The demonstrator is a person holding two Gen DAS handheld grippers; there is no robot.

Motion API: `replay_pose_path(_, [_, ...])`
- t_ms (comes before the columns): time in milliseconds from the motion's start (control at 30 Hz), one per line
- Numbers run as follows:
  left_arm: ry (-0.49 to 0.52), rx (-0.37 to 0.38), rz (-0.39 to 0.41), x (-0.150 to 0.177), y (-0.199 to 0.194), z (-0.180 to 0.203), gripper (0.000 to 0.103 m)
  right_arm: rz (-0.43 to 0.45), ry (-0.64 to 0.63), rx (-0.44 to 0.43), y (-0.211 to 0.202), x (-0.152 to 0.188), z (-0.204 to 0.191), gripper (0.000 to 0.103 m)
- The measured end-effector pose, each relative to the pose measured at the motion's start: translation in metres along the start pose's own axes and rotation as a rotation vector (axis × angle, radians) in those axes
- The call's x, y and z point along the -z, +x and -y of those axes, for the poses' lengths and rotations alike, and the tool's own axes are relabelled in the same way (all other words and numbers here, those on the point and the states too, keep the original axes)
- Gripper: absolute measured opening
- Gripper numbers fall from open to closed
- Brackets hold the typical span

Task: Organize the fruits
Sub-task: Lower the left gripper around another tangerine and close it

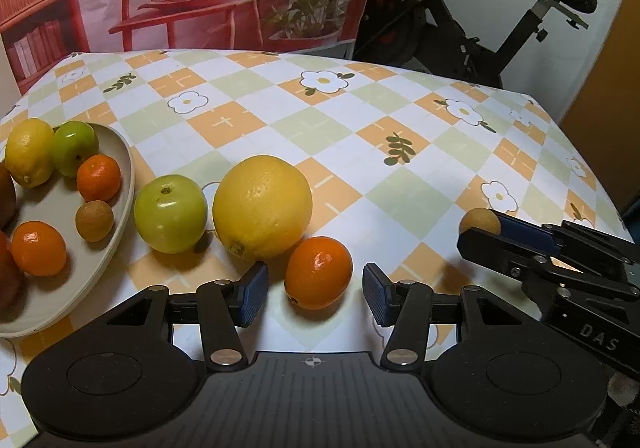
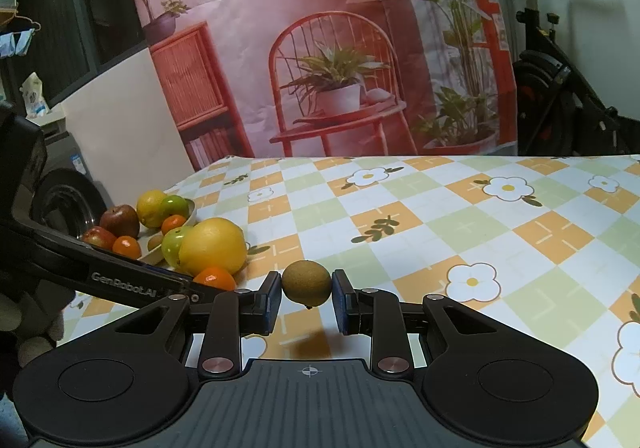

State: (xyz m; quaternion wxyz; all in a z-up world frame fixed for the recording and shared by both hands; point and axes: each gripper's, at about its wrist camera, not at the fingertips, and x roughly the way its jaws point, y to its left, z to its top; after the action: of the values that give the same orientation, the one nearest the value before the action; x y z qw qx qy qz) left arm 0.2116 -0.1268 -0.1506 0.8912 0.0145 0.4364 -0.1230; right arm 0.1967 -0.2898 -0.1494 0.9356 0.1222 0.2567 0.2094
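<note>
A small orange mandarin [image 1: 318, 272] lies on the checked tablecloth between the fingers of my left gripper [image 1: 316, 294], which is open, with a gap at each pad. Just behind it sit a big yellow citrus [image 1: 262, 205] and a green apple [image 1: 170, 212]. To the left, a beige plate [image 1: 120, 215] holds a lemon [image 1: 29, 151], a green fruit, two mandarins, a small brown fruit and red apples. My right gripper [image 2: 306, 288] is shut on another small round brown fruit [image 2: 307, 283], lifted above the cloth. It also shows at the right of the left wrist view, as the right gripper [image 1: 480, 228].
The table [image 2: 480, 232] stretches back and right under a flowered cloth. A printed fabric backdrop [image 2: 320, 47] hangs behind it. An exercise bike [image 1: 460, 27] stands past the far right corner. The left gripper's arm [image 2: 132, 282] crosses in front of the plate.
</note>
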Motion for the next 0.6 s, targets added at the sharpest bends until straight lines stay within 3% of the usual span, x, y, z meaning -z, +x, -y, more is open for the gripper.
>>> replay_pose_path(167, [0.016, -0.002, 0.003, 0.0003, 0.0015, 0.0005, 0.038, 0.004, 0.012, -0.003, -0.0012, 0.0005, -0.0003, 0.025])
replay_pose_path(600, [0.026, 0.007, 0.024, 0.0072, -0.0061, -0.0044, 0.038, 0.006, 0.015, -0.003, -0.0018, 0.0004, 0.0004, 0.025])
